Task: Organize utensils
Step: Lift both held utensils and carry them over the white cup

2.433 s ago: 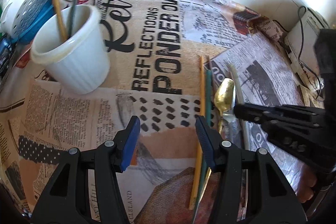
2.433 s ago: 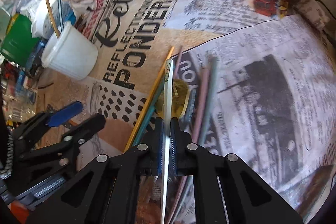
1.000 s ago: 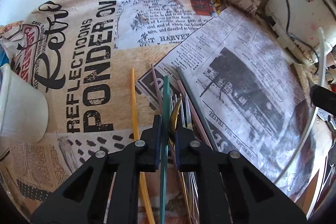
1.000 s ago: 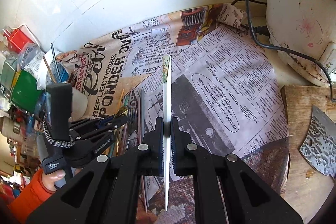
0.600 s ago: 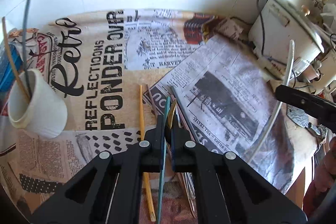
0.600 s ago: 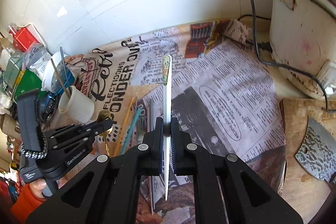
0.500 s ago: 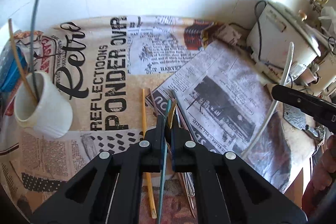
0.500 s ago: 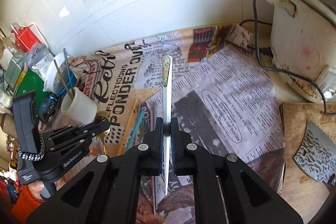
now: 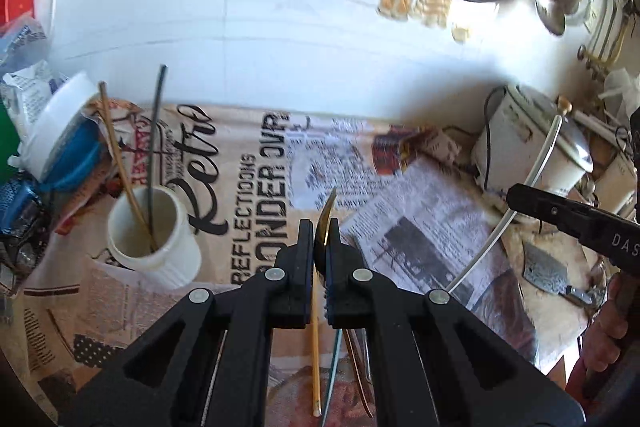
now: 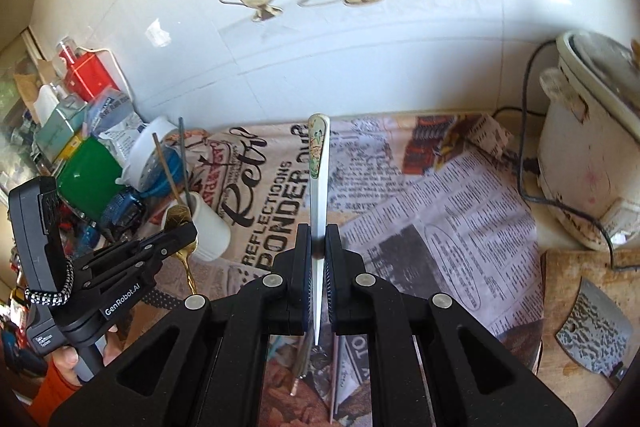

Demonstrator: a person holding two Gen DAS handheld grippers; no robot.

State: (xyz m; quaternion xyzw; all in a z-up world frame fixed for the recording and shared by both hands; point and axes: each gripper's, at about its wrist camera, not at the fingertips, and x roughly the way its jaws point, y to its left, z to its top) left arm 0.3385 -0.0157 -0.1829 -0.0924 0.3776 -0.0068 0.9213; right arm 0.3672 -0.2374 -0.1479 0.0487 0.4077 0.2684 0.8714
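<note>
My left gripper [image 9: 319, 247] is shut on a gold spoon [image 9: 325, 223] and holds it in the air; in the right wrist view the spoon [image 10: 178, 220] hangs just beside the white cup [image 10: 208, 227]. The white cup [image 9: 154, 239] holds two chopsticks [image 9: 124, 167]. My right gripper [image 10: 319, 247] is shut on a white chopstick [image 10: 319, 183] with a patterned end, raised above the newspaper; it also shows in the left wrist view [image 9: 516, 203]. More chopsticks [image 9: 316, 351] lie on the newspaper below the left gripper.
A white rice cooker [image 10: 592, 163] with a black cord stands at the right. A cleaver [image 10: 592, 339] lies on a wooden board. Boxes, a green container [image 10: 86, 183] and packets crowd the left, behind the cup. A tiled wall rises at the back.
Both grippers have risen well above the table. The left gripper closed on the gold spoon, lifted it and carried it left towards the white cup. The right keeps its white chopstick.
</note>
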